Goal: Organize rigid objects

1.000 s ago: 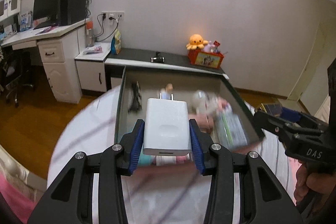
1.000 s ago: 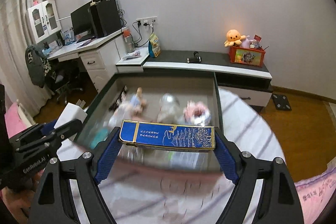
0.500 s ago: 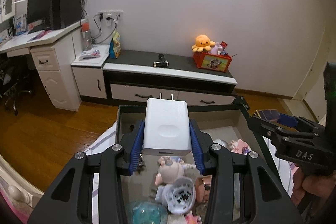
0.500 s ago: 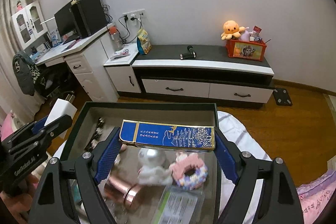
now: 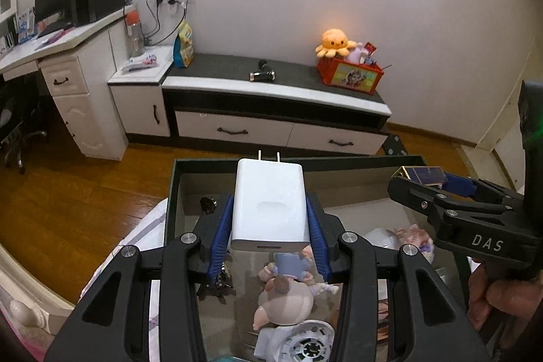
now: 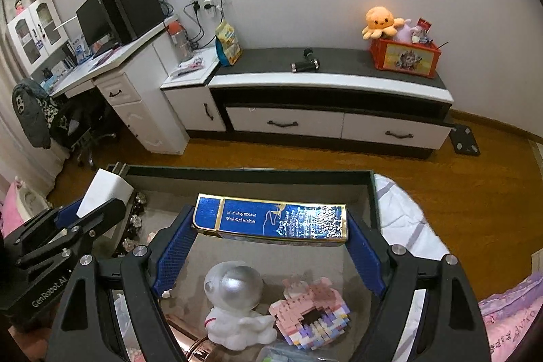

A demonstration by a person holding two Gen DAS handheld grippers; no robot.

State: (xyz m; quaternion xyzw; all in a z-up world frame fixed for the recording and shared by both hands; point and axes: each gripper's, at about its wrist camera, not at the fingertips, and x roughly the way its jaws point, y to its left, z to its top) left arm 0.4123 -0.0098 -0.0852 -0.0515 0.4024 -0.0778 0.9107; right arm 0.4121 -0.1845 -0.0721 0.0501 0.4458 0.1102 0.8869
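Left gripper (image 5: 269, 219): blue pads clamped on the two sides of a white charger (image 5: 269, 202), lower centre of the left wrist view; jaws easing apart, the charger between them; its two prongs point toward the top of the frame
Right gripper (image 6: 271, 233): clamped on the short ends of a long blue box (image 6: 271, 221) with gold edging, centre of the right wrist view; jaws easing apart, the box between them
Open box (image 6: 251, 173): dark-walled; lies under both grippers, across the lower half of both views
Inside the open box: silver-headed astronaut figure (image 6: 237, 304) at lower centre; pink block model (image 6: 310, 311) just beside it at its right; a doll (image 5: 286, 290) under the charger
Background: low cabinet (image 6: 332, 104) along the wall; orange plush octopus (image 6: 380, 21) at upper right
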